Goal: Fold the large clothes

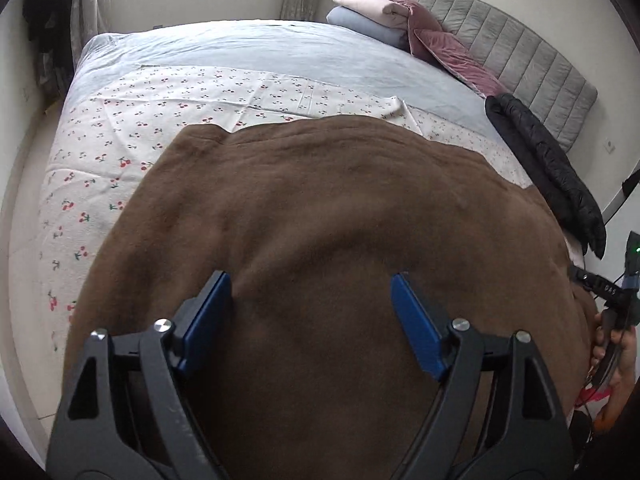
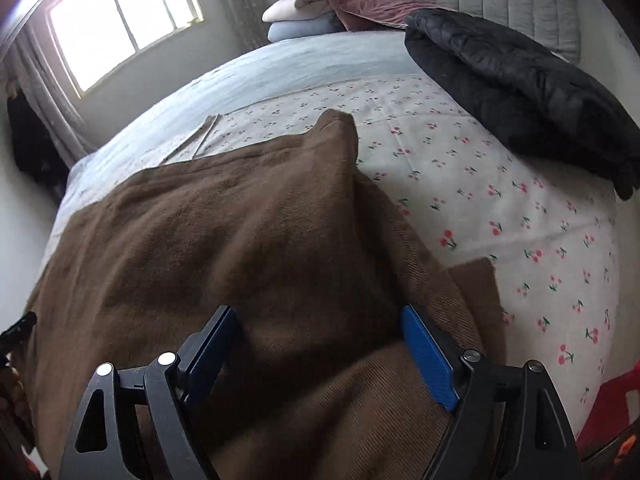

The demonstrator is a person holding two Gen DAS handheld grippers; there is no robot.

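Note:
A large brown garment (image 1: 320,220) lies spread on the cherry-print sheet (image 1: 100,160) of the bed. My left gripper (image 1: 310,280) is open just above the brown cloth, holding nothing. In the right wrist view the brown garment (image 2: 240,240) is partly folded, with a raised fold running toward a peak at its far edge. My right gripper (image 2: 318,316) is open over the garment's right part, with the fold's edge between the blue pads (image 2: 430,360). Whether the pads touch the cloth I cannot tell.
A black puffer jacket (image 2: 520,92) lies at the bed's right side by the grey headboard (image 1: 520,60). Folded pink and blue bedding (image 1: 372,12) and mauve pillows (image 1: 448,52) sit at the head. A window (image 2: 120,20) is at the far left. Something red (image 2: 612,400) stands at the lower right.

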